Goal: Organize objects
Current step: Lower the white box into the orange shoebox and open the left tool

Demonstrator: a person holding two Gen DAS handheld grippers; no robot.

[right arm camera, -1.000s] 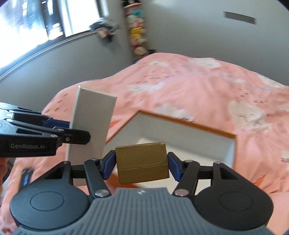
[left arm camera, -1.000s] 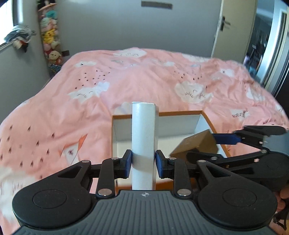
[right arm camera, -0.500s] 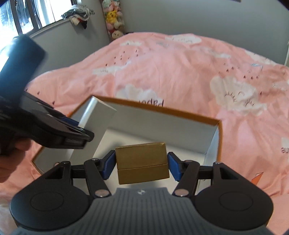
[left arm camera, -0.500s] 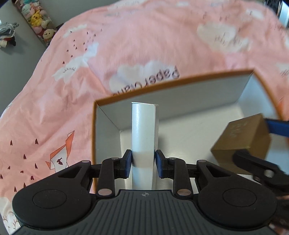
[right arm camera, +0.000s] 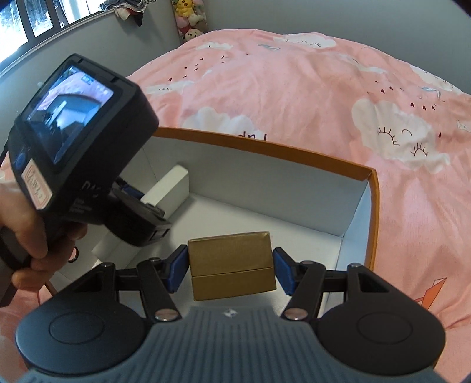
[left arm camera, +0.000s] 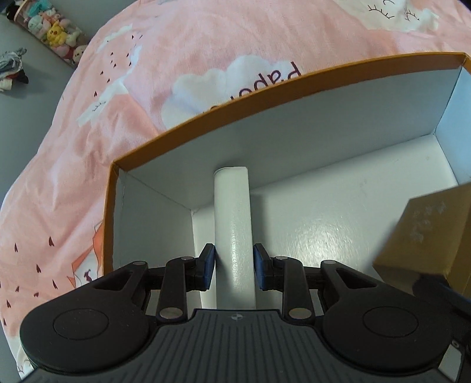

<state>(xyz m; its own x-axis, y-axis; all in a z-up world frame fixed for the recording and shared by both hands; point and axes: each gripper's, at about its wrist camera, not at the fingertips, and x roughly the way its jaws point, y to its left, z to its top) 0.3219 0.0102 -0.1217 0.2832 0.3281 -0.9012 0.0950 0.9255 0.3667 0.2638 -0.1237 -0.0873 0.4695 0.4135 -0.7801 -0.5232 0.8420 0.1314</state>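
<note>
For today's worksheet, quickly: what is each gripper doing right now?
Left gripper: shut on the slim white cardboard box.
Right gripper: shut on the small gold cardboard box.

Grey walls [right arm camera: 265,14], bright window [right arm camera: 32,20], bed under pink cloud-print duvet [right arm camera: 294,88], stuffed toys [left arm camera: 56,28] in the corner.

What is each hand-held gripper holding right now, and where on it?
The left hand-held gripper clamps the white box across its narrow faces near its close end. The right hand-held gripper grips the gold box by its two side faces.
</note>
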